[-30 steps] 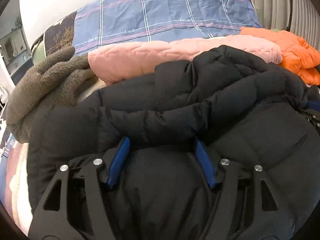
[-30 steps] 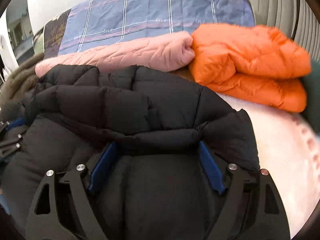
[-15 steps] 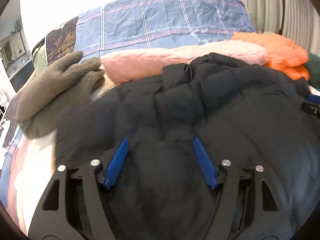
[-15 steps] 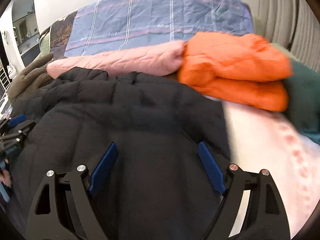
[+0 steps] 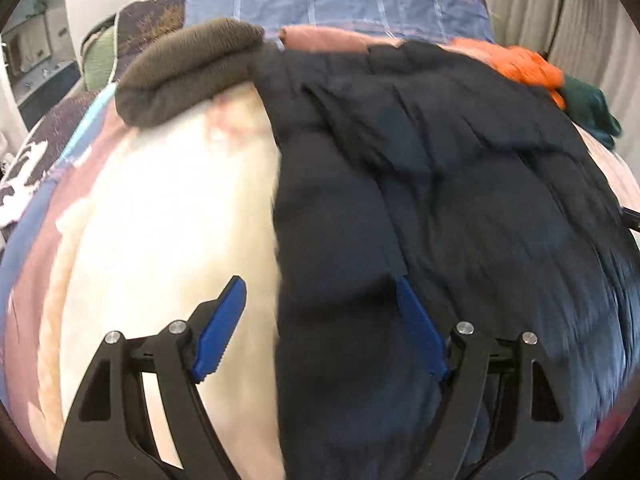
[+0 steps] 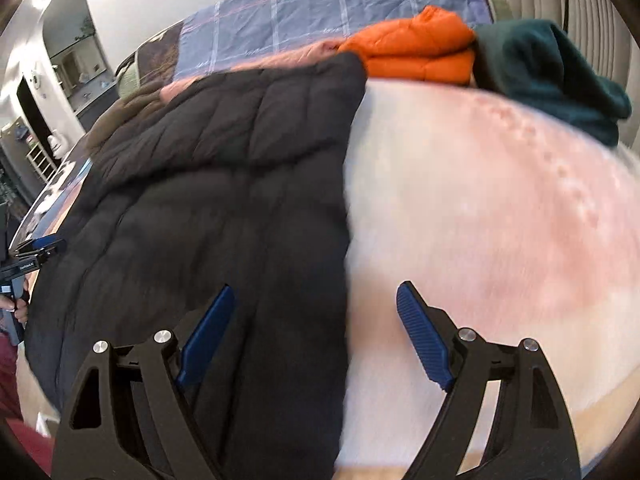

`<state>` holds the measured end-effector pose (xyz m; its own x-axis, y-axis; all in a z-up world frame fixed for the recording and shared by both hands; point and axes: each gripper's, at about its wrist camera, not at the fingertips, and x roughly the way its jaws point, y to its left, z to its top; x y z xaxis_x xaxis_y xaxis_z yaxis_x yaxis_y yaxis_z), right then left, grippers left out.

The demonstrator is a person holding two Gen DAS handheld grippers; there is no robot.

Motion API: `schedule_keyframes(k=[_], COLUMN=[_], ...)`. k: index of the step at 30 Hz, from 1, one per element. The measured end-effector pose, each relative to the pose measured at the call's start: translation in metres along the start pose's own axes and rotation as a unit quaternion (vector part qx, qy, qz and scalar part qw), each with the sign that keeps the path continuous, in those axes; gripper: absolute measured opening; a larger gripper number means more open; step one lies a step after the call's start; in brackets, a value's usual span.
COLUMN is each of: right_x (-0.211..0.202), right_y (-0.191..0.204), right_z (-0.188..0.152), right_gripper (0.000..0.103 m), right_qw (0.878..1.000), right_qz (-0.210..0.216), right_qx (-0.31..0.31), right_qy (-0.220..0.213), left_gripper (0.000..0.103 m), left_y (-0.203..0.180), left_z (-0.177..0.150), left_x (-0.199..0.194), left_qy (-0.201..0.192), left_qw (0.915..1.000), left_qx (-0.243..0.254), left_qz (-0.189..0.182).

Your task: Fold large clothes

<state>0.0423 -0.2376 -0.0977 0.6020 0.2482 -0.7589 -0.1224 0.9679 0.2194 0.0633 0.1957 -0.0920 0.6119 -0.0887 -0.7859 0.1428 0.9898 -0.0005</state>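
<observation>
- Black padded coat: spread flat on the bed's pale fleece blanket, lying lengthwise toward the headboard end; both views are motion-blurred.
- Left hand-held gripper: jaws wide and opening; the coat's left edge lies between them, but the blue pads do not press on it.
- Right hand-held gripper: jaws wide apart; the coat's right edge lies between them, unclamped, with one pad over the coat and the other over the blanket.
- Far edge of the bed, left to right: folded brown fleece, pink quilted garment, folded orange jacket, dark green garment.
- Behind these: a blue checked pillow or cover.
- Right view, left border: the left hand-held gripper, held in a hand.
</observation>
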Motion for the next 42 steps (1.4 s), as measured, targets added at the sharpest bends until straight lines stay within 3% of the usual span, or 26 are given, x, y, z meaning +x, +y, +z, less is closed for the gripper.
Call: schedule_keyframes(k=[10, 18, 22, 26, 28, 30, 31, 32, 33, 37, 42], right_x=[-0.035, -0.064, -0.075, -0.071, -0.061, -0.058, -0.062, -0.068, -0.075, -0.111, -0.161], right_y=[-0.002, 0.001, -0.006, 0.003, 0.008, 0.009, 0.007, 0.005, 0.002, 0.007, 0.032], right_z=[-0.049, -0.079, -0.093, -0.106, -0.111, -0.112, -0.111, -0.110, -0.108, -0.082, -0.051], right_gripper=[0.084, 0.070, 0.064, 0.062, 0.057, 0.037, 0.030, 0.016, 0.012, 0.007, 0.006], right_qw=[0.998, 0.994, 0.987, 0.982, 0.978, 0.978, 0.977, 0.976, 0.975, 0.974, 0.970], right_qz=[0.047, 0.091, 0.135, 0.170, 0.191, 0.188, 0.190, 0.192, 0.194, 0.194, 0.191], right_qx=[0.050, 0.059, 0.088, 0.078, 0.080, 0.088, 0.097, 0.104, 0.110, 0.096, 0.042], right_qy=[-0.017, -0.012, -0.002, 0.020, 0.032, 0.031, 0.021, 0.010, -0.002, -0.066, -0.148], left_gripper=[0.079, 0.066, 0.060, 0.055, 0.055, 0.051, 0.046, 0.029, 0.013, 0.007, 0.007], left_y=[0.012, -0.007, -0.003, -0.002, -0.003, -0.002, -0.002, -0.002, -0.002, -0.013, -0.031], left_z=[-0.053, -0.078, -0.090, -0.092, -0.091, -0.091, -0.091, -0.091, -0.090, -0.071, -0.034], left_x=[-0.031, -0.050, -0.060, -0.061, -0.055, -0.054, -0.055, -0.058, -0.063, -0.088, -0.155], left_qy=[0.016, 0.011, 0.005, 0.002, 0.006, 0.004, 0.003, 0.000, -0.003, -0.039, -0.140], left_qw=[0.9967, 0.9947, 0.9919, 0.9902, 0.9904, 0.9901, 0.9903, 0.9898, 0.9877, 0.9894, 0.9802], left_qx=[-0.045, -0.013, -0.030, -0.036, -0.038, -0.044, -0.045, -0.046, -0.051, -0.029, 0.008], left_qz=[-0.066, -0.102, -0.123, -0.135, -0.133, -0.133, -0.131, -0.135, -0.148, -0.137, -0.139])
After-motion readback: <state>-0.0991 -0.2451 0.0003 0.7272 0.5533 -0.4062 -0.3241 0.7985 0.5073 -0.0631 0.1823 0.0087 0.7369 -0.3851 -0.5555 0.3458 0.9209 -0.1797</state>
